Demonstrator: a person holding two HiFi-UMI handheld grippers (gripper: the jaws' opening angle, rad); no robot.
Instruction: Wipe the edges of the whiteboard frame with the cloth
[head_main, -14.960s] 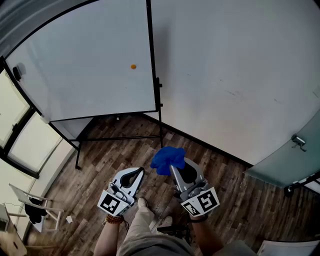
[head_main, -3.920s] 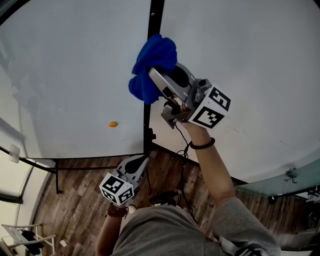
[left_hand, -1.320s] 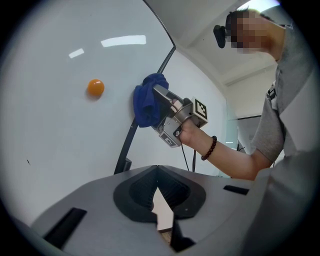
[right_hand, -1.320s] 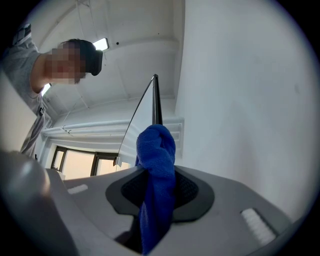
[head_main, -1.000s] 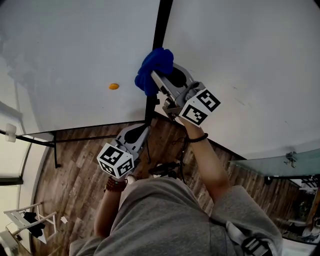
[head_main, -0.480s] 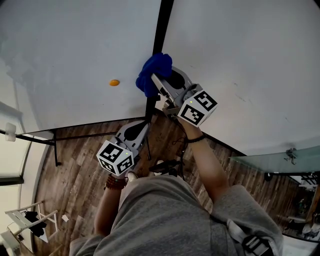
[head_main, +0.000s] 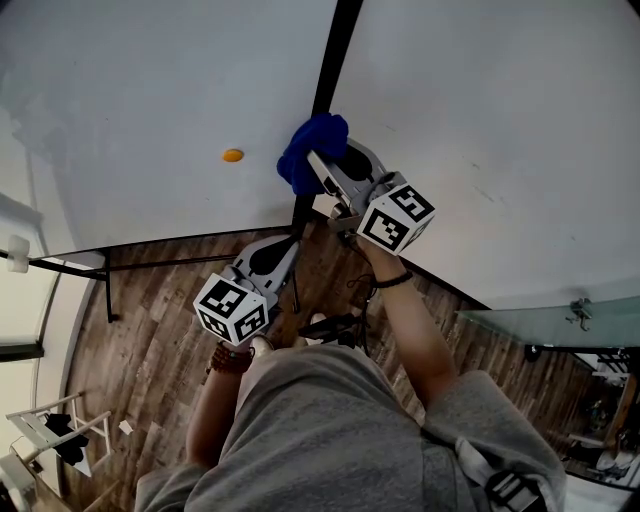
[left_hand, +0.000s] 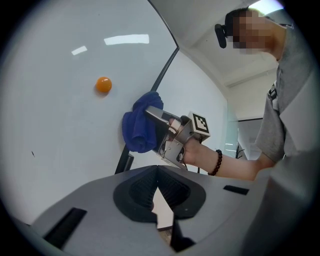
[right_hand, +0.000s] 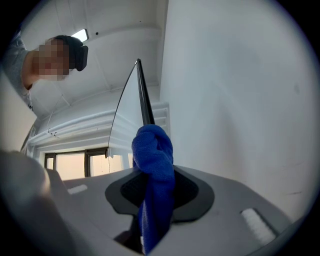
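Head view showed the right hand-held gripper (head_main: 318, 165) raised in front of the person and pinching a bunched blue cloth (head_main: 312, 150). The cloth was pressed against the black vertical frame edge (head_main: 335, 50) that closes the whiteboard (head_main: 150, 90) on its 3 o'clock side. In the right gripper view the 2 jaws were clamped on the cloth, which ran down between them and bulged past their tips onto the dark bar. An orange dot (head_main: 232, 155) sat on the board at 9 o'clock from the cloth, apart from it.

The left hand-held gripper (head_main: 288, 243) hung lower, at about 7 o'clock from the cloth, near the board's bottom corner. Its own view showed the jaws pressed together with nothing between them, and it touched neither board nor cloth.

As a judgement, the wipe was under way on this 1 upright edge, with the cloth low on it, not far above the bottom corner. A short stretch toward 6 o'clock looked left to do on that edge. Whether the length above, toward 12 o'clock, was clean could not be told, since no dirt or streak showed. The bottom rail (head_main: 170, 262), running toward 9 o'clock above the wooden floor (head_main: 150, 330), had no cloth on it. The other 2 edges lay out of view.
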